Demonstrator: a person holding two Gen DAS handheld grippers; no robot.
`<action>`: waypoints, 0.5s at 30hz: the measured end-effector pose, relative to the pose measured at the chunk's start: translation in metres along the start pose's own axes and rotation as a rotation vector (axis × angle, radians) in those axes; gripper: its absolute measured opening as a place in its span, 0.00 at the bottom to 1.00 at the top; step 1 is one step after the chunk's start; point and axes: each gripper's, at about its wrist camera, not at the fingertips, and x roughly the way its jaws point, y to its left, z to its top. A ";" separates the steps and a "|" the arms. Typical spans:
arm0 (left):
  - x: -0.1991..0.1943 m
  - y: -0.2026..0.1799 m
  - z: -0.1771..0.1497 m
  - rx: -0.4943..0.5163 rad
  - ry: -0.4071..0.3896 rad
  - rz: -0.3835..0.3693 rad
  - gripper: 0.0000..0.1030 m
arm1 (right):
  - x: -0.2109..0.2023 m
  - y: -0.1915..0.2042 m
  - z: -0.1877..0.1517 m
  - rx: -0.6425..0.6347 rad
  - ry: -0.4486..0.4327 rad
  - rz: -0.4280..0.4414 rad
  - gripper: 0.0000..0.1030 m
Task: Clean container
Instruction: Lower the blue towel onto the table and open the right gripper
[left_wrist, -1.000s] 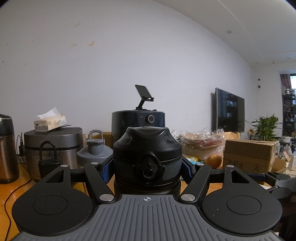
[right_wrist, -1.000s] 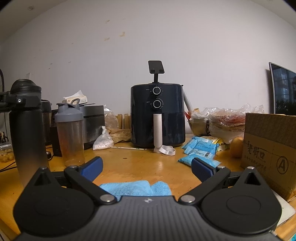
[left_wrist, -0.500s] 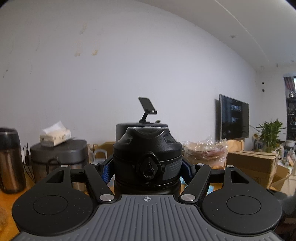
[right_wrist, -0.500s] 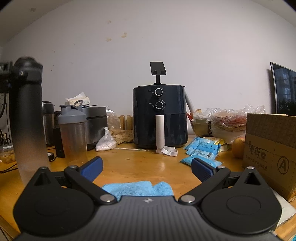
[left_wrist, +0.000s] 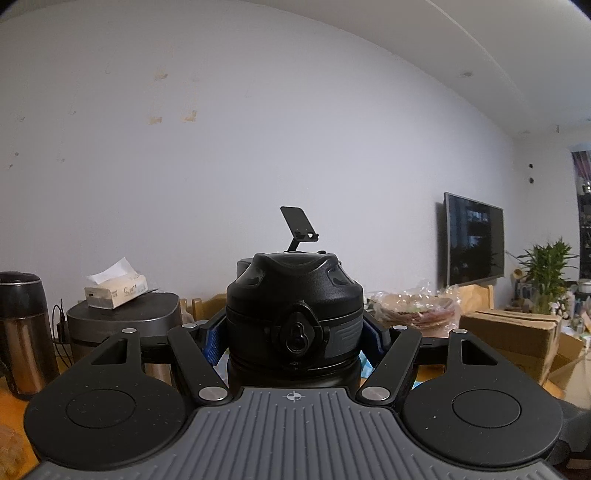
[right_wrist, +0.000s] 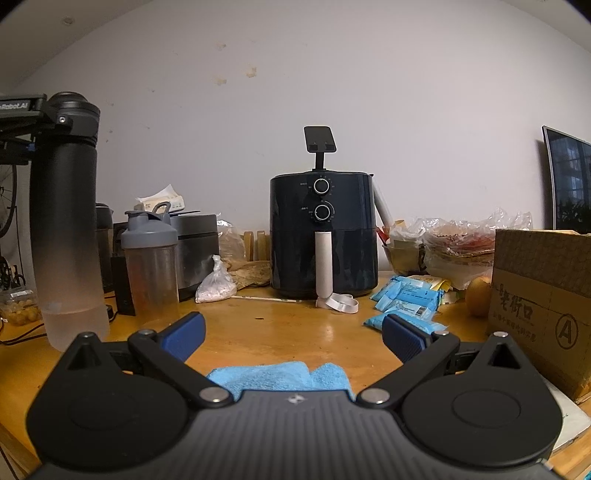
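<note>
right wrist view: a tall black-to-frosted plastic bottle (right_wrist: 64, 221), with some clear liquid apparently at its base, is held left of the dark air fryer (right_wrist: 324, 236), pinched at its cap by the left gripper (left_wrist: 294, 334). the right gripper (right_wrist: 293, 338) is spread over a partly hidden blue cloth (right_wrist: 280, 376).

Air fryer (right_wrist: 323, 232) by wall; shaker (right_wrist: 150, 266), snack packets (right_wrist: 406, 299), cardboard box (right_wrist: 543, 295) alongside.

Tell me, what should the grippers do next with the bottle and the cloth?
Probably the right hand-held gripper should dip and close on the blue cloth. Its jaws are open and empty just above it, while the left hand-held gripper already clamps the bottle by its cap, upright.
</note>
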 end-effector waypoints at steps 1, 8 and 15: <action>0.001 0.000 0.000 -0.002 0.002 0.001 0.66 | 0.000 0.000 0.000 -0.001 0.000 -0.001 1.00; 0.011 0.001 0.001 -0.005 0.005 0.015 0.66 | -0.001 0.000 -0.001 -0.004 0.000 -0.005 1.00; 0.025 -0.001 0.004 -0.009 -0.001 0.023 0.66 | -0.002 0.001 -0.001 -0.006 0.002 -0.004 1.00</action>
